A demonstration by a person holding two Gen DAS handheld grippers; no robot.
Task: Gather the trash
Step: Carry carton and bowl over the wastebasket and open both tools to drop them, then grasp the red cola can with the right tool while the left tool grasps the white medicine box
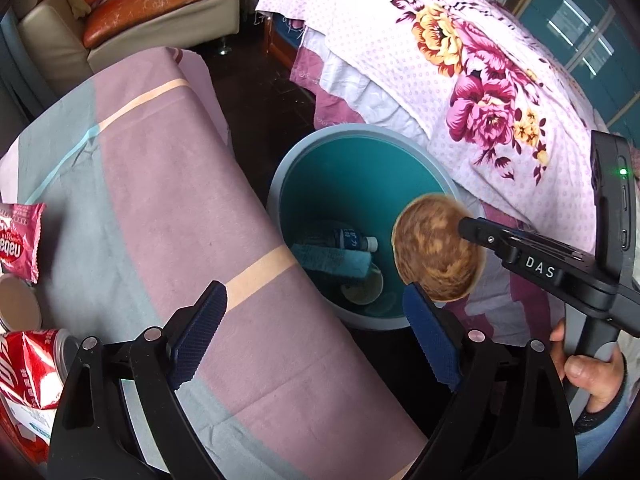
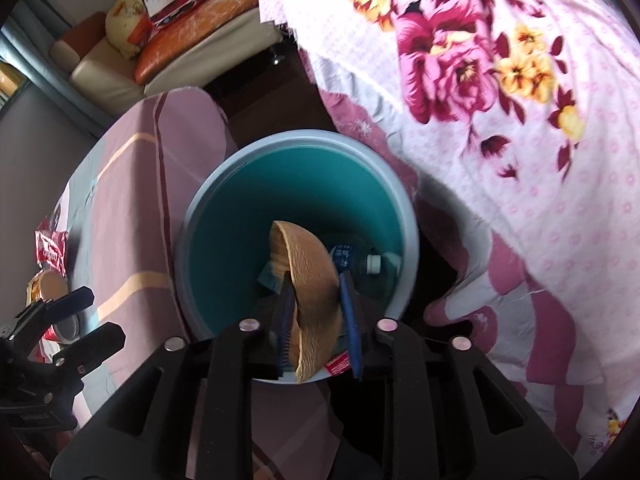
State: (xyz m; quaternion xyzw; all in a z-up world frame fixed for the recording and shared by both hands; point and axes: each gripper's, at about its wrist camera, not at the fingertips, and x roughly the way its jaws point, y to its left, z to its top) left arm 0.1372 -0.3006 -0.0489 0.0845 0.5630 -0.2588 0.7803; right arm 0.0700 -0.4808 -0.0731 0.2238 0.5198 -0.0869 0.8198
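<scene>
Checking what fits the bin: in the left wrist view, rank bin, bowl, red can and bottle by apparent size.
1. bin
2. bowl, enlarged by nearness
3. red can, cropped by the frame, so unsure against the bowl
4. bottle

Left gripper (image 1: 316, 340) jaws apart, empty, over table edge beside teal bin (image 1: 360, 184). Right gripper (image 1: 466, 229) pinches brown bowl (image 1: 438, 248) above bin rim. Bottle (image 1: 352, 240) inside bin. Red can (image 1: 32, 364) far left of bin.
</scene>
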